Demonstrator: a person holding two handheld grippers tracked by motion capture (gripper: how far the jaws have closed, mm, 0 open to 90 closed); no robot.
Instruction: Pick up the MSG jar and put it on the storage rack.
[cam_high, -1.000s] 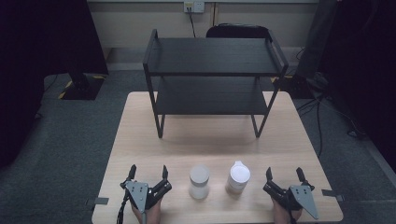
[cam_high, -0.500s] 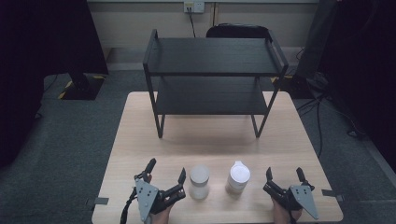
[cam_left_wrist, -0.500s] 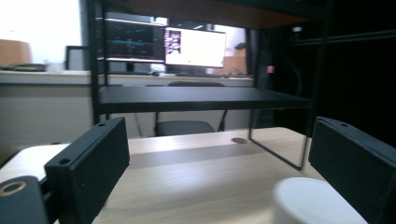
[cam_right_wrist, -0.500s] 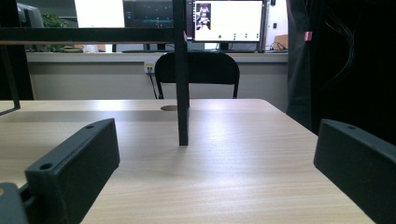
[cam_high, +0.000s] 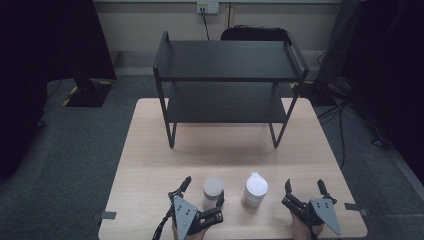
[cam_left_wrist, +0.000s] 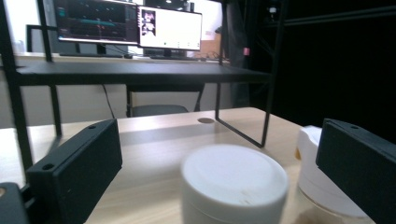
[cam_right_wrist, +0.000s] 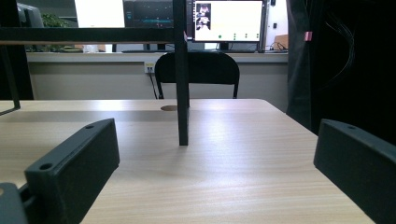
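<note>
The left gripper (cam_high: 202, 192) is near the front edge of the wooden surface (cam_high: 150, 150). Its two black jaws are wide apart, and they have just been opening. A short white jar (cam_high: 213, 189) stands upright between them. The jaws sit on each side of the jar and do not squeeze it. In the left gripper view the jar (cam_left_wrist: 233, 184) is close and a bit blurry, with its flat white lid on top.

Just beside that jar, on its right, stands a second white jar (cam_high: 255, 189) with a white cap. The two jars are near each other but apart.

The right gripper (cam_high: 304, 188) rests farther right, near the front edge. Its jaws are apart too, with bare wood between them in the right gripper view (cam_right_wrist: 210, 186).

A black shelf (cam_high: 230, 80) with two levels stands at the back of the surface, well apart from the jars.
</note>
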